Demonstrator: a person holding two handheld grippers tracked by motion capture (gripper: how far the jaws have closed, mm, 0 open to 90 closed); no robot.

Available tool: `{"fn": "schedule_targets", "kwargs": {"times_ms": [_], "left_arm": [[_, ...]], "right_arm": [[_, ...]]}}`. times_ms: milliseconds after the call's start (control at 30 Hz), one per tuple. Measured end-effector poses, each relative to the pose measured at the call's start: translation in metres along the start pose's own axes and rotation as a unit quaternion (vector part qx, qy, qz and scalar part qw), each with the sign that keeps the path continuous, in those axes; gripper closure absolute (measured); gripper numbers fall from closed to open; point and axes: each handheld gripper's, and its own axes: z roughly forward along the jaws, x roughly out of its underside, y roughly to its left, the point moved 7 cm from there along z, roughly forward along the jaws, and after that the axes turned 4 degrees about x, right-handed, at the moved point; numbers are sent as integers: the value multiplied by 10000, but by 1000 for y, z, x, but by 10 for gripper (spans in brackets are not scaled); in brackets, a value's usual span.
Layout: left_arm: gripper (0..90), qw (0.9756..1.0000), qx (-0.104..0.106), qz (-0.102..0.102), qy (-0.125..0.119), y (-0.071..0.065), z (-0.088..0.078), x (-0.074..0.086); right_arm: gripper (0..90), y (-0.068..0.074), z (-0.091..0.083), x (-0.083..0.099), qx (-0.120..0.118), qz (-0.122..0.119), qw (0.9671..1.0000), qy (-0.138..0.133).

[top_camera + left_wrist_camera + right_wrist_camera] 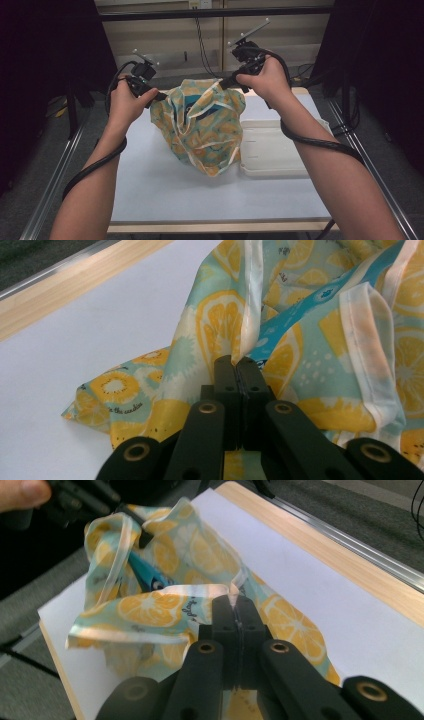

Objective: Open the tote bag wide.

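A teal cloth (205, 125) printed with yellow lemons and edged in white trim hangs bunched between my two grippers, its lower folds resting on the white table (200, 195). My left gripper (162, 95) is shut on the white hem at the cloth's upper left; in the left gripper view the jaws (235, 360) pinch that hem with the cloth (310, 340) spread beyond. My right gripper (222, 85) is shut on the hem at the upper right, and its own view shows the trim clamped at the tips (234, 599), with the cloth (165, 605) draped toward the other gripper (142, 535).
A white plastic tray (277, 147) lies on the table just right of the cloth, partly under my right forearm. The table has a wooden rim (220, 227) and metal rails (55, 175) along its sides. Dark curtains stand left and right.
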Motion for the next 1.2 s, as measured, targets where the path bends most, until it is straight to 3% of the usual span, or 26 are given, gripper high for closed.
{"fn": "schedule_targets", "kwargs": {"times_ms": [133,167,200,233,333,367,400,533,600,667,700,733,833,867,933,1100,1200], "left_arm": [[889,10000,-26,-27,-35,1,-3,1],[851,9999,-40,-83,-85,0,-3,1],[814,10000,-10,-9,-21,1,-5,2],[814,9998,-48,-129,-147,1,-6,2],[694,9991,-107,-247,-333,2,-11,2],[632,9981,-142,-366,-469,1,-12,1],[523,9984,-234,-299,-421,2,-15,2],[445,9974,-163,-361,-600,-3,-22,-1],[338,9972,-205,-324,-636,-7,-28,-4],[321,9973,-210,-274,-644,-9,-31,-5],[250,9969,-156,-287,-716,-14,-34,-8],[242,9969,-156,-287,-716,-14,-34,-8],[227,9972,-104,-92,-728,-24,-38,-12],[180,9977,-70,23,-675,-27,-38,-12],[175,9974,31,79,-721,-35,-37,-14],[144,9986,-54,292,-432,-42,-28,-11],[211,9984,-18,447,-349,-43,-21,-9]], "right_arm": [[900,-4,12,-2,76,68,9999,-3],[900,-5,20,3,64,136,9997,186],[900,-6,23,5,75,132,9996,243],[900,-6,23,5,75,132,9996,243],[900,-4,31,12,32,103,9993,364],[900,-5,34,14,45,84,9992,387],[900,-5,35,17,1,89,9991,420],[900,-3,35,18,-8,93,9990,439],[900,-4,34,19,27,80,9990,441],[900,-4,34,19,35,96,9990,441],[900,-4,35,20,20,93,9991,424],[900,-3,35,20,16,111,9990,440],[900,-3,35,21,39,101,9990,430],[900,-3,35,21,35,105,9990,437],[900,-3,35,21,44,109,9990,427],[900,-2,35,22,43,109,9990,425],[900,-3,35,23,55,130,9990,425]]}}
